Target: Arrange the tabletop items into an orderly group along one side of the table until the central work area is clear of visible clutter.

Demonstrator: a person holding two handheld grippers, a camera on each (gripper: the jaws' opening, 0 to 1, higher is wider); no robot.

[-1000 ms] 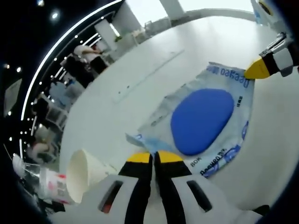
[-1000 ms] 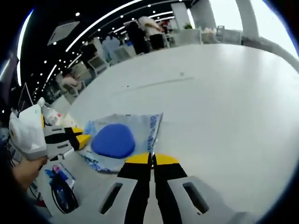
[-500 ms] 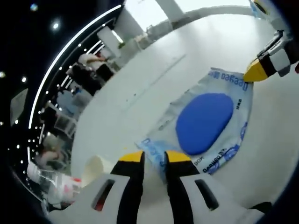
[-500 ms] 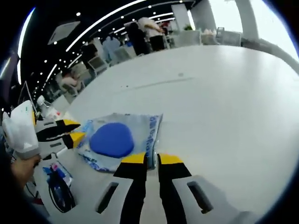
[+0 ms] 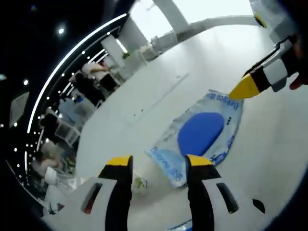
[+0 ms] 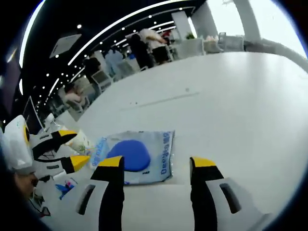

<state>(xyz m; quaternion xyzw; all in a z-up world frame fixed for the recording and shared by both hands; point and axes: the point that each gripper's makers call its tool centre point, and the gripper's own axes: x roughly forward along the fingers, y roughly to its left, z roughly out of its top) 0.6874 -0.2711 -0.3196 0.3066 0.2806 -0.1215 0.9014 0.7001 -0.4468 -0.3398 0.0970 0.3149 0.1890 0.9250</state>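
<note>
White tabletop (image 6: 231,96) is being occupied by a flat printed packet (image 6: 137,155) with a blue oval centre, which is lying between the two claws and touching neither. Left claw (image 5: 153,165) is being held wide apart just short of the packet's (image 5: 199,134) near end. Right claw (image 6: 156,163) is likewise being held wide, just behind the packet's edge. People are being seen in the background.

Count on the desk (image 6: 231,96)
One flat pouch (image 6: 137,156) with a blue oval; two claws, left (image 5: 153,164) and right (image 6: 157,164); one small cup-like thing (image 5: 139,183) beside the pouch; one blue-printed packet (image 6: 65,186) at the edge.
</note>
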